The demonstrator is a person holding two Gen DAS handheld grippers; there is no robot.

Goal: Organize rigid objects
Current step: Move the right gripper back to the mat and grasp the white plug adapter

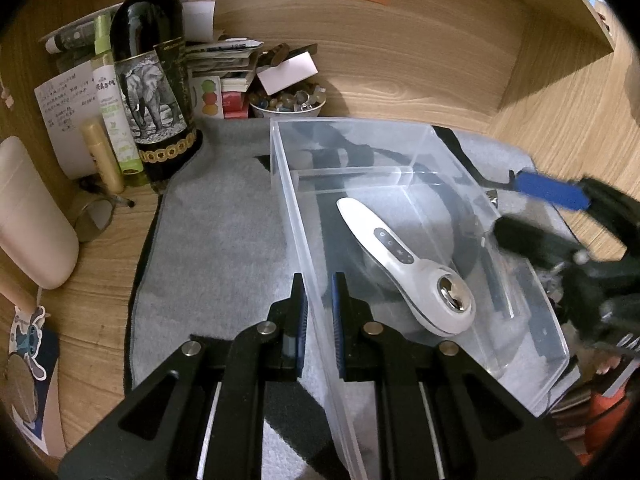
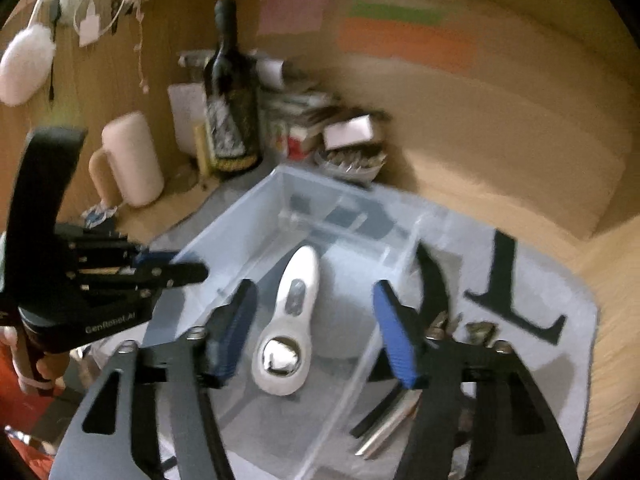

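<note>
Left wrist view: the left claw is clamped on the near left wall of a clear bin, one finger outside it and one inside. The bin stands on a grey mat spread over the wooden bench. A white device with a shiny metal head lies on the bin's floor, head toward the camera, handle pointing away, in the larger compartment before a clear divider. The right claw comes in from the right, blurred, over the bin's right wall; its blue pad and dark finger stand apart with nothing between them. Behind the mat at left stand a dark bottle with an elephant label, a green spray bottle and a pale mug. A bowl of beads sits by the back wall.

Right wrist view: this picture is blurred. The right claw stands open above the bin, its fingers well apart on either side of the device, which lies below them untouched on the bin's floor. The left claw shows at left, closed on the bin's wall, with a hand around its grip. On the mat just right of the bin lie small metal tools, too blurred to tell apart. The bottle and mug stand behind.
</note>
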